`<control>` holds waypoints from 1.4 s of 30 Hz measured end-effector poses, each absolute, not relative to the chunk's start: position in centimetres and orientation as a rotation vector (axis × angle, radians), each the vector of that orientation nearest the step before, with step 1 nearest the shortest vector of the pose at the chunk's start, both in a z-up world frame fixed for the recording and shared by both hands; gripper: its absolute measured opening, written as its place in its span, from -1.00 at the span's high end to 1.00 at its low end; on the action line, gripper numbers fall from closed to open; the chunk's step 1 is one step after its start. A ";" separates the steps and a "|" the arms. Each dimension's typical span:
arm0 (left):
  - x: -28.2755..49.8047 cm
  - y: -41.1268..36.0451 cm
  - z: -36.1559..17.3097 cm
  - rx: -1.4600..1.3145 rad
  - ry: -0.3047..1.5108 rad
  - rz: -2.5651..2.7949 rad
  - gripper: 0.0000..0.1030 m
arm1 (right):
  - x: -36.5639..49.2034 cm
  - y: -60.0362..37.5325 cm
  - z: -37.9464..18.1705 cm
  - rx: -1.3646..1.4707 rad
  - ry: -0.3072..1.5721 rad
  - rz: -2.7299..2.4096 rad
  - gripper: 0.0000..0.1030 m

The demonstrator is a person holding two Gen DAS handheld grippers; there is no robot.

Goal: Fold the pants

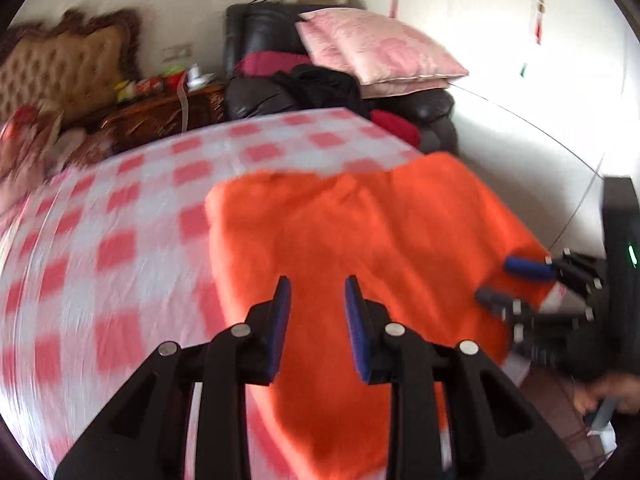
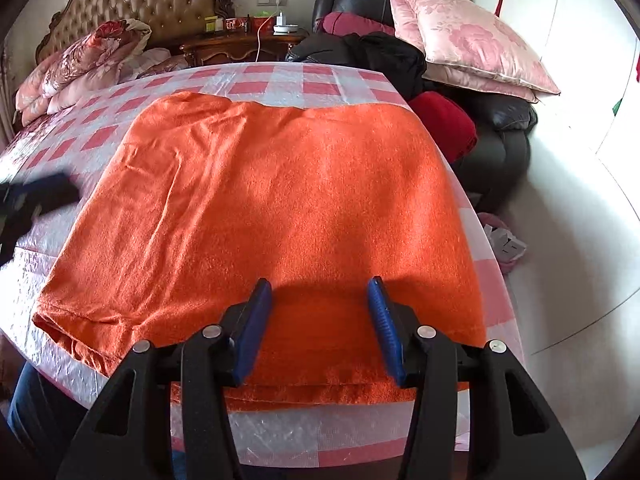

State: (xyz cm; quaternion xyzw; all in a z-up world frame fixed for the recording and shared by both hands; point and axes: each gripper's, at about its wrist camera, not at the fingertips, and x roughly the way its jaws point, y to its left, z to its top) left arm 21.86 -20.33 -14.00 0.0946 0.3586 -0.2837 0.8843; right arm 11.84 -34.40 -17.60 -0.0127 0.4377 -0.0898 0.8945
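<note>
Orange pants [image 2: 260, 208] folded, right gripper [image 1: 496, 280] empty

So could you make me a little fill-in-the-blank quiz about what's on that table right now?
1. The folded pants are ____ in colour.
2. They lie on a tablecloth checked in white and ____.
3. Between the fingers of the right gripper there is ____ held.
4. The stacked pillows on the dark armchair are ____.

Missing words: orange; pink; nothing; pink
</note>
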 end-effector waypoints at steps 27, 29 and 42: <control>28.8 -14.6 -16.9 -0.147 1.006 -0.413 -0.23 | 20.8 -44.4 -13.3 0.167 0.971 -0.167 -0.44; 29.2 -13.5 -17.7 -0.252 1.046 -0.451 -0.23 | 22.4 -46.0 -14.7 0.265 1.026 -0.108 -0.44; 31.6 -14.0 -19.0 -0.308 1.086 -0.544 0.36 | 25.6 -46.8 -17.0 0.342 1.020 0.007 0.24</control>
